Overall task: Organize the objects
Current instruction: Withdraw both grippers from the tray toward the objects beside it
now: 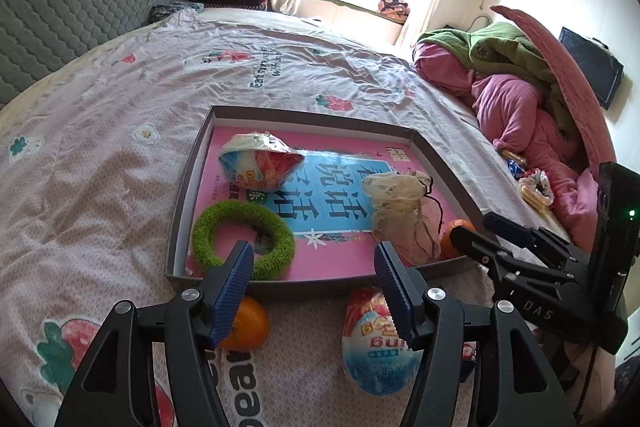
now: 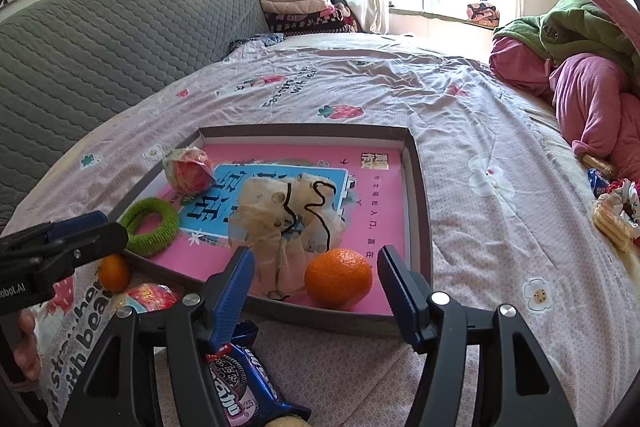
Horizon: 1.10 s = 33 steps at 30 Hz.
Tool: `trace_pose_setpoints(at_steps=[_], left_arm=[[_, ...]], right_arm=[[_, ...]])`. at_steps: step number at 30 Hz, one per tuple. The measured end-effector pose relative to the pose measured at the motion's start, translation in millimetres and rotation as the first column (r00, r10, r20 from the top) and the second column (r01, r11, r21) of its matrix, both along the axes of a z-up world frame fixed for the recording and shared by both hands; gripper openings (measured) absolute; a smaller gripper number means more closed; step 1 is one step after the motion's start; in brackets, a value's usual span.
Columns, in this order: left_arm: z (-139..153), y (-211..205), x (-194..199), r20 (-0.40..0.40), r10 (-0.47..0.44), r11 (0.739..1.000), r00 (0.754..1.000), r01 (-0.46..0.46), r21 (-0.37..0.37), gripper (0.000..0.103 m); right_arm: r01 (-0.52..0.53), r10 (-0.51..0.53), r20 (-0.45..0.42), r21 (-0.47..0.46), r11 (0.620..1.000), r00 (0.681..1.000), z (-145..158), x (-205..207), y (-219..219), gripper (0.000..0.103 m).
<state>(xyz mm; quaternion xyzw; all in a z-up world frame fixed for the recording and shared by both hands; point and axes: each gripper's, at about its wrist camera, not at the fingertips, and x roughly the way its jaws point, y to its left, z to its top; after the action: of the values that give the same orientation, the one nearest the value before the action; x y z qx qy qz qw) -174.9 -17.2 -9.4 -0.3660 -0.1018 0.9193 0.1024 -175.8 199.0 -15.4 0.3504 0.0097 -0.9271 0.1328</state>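
Grey box lid (image 2: pixel 420 195) already holds four items, but we still see an orange (image 1: pixel 246 323), egg (image 1: pixel 376 351) and cookie pack (image 2: pixel 240 383) outside; left gripper (image 1: pixel 314 291) and right gripper (image 2: pixel 316 291) both spread, empty.

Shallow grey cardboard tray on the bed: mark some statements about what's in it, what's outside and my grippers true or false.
1. The green knitted ring lies inside the shallow grey cardboard tray. True.
2. Both oranges are in the tray. False: one orange is inside, the other orange lies outside on the bedsheet.
3. The right gripper holds an orange. False: its fingers are open, holding nothing.
4. A blue Oreo packet lies outside the tray. True.
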Motion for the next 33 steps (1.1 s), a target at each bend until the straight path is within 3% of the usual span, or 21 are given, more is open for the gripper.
trace_pose_setpoints(at_steps=[9,33], left_arm=[[3,-10,10,0.022,0.030,0.999,0.999,-0.031,0.028,0.065],[2,4,53,0.007,-0.009,0.999,1.000,0.009,-0.047,0.065]], right_arm=[[0.010,-0.011,-0.021,-0.031,0.999,1.000,11,6,9,0.064],[-0.001,-0.001,-0.046,-0.050,0.999,0.999,25,22,12,0.064]])
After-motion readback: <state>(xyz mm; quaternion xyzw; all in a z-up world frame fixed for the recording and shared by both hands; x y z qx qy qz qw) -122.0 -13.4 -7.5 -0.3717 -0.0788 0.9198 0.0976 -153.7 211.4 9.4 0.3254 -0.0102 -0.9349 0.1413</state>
